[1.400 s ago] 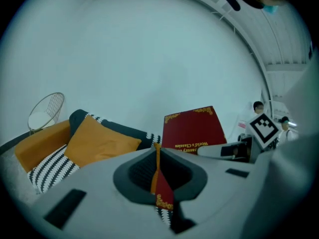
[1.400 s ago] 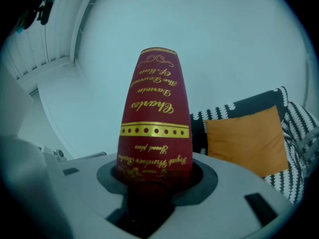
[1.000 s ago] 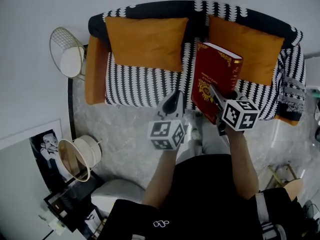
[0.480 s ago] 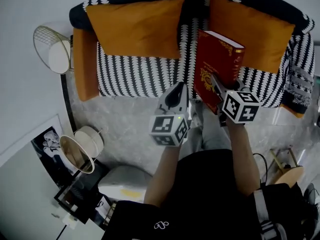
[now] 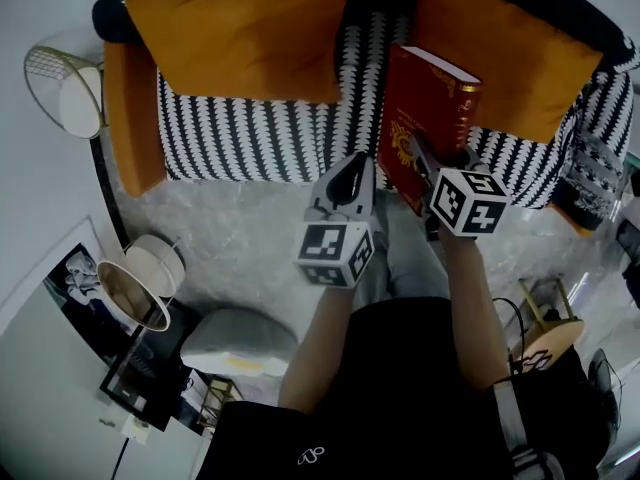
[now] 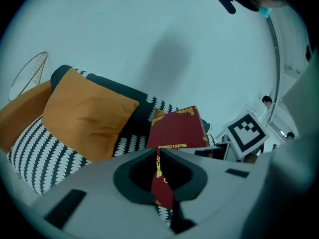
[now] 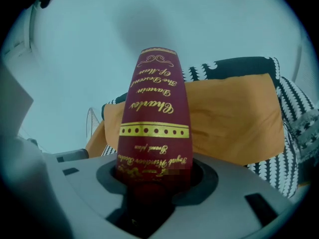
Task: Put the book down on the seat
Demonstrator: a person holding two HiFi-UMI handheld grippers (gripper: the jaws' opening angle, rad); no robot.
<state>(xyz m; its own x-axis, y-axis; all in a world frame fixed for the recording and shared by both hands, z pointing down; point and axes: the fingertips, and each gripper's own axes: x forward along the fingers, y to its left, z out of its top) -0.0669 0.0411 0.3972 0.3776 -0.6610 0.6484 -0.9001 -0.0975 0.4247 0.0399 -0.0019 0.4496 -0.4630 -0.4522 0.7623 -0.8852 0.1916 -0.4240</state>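
The right claw [image 5: 424, 160] is clamped on the lower end of a red book [image 5: 428, 98], and in the right gripper view its jaws press on both covers with the gold-lettered spine facing the camera. The book stands nearly upright, leaning a little, in the air over the black-and-white patterned seat [image 5: 250, 143] of the sofa, in front of the right one of 2 orange cushions [image 5: 515, 53]; it is not lying on the seat. The other orange cushion [image 5: 240, 28] leans against the backrest further left. The left claw [image 5: 346, 182] hangs just beside the book on its left, above the front edge of the seat, with its jaws together and nothing between them; only a thin strip of the red cover shows through the slit behind the tips. A wire basket [image 5: 58, 86] stands beside the sofa's left arm
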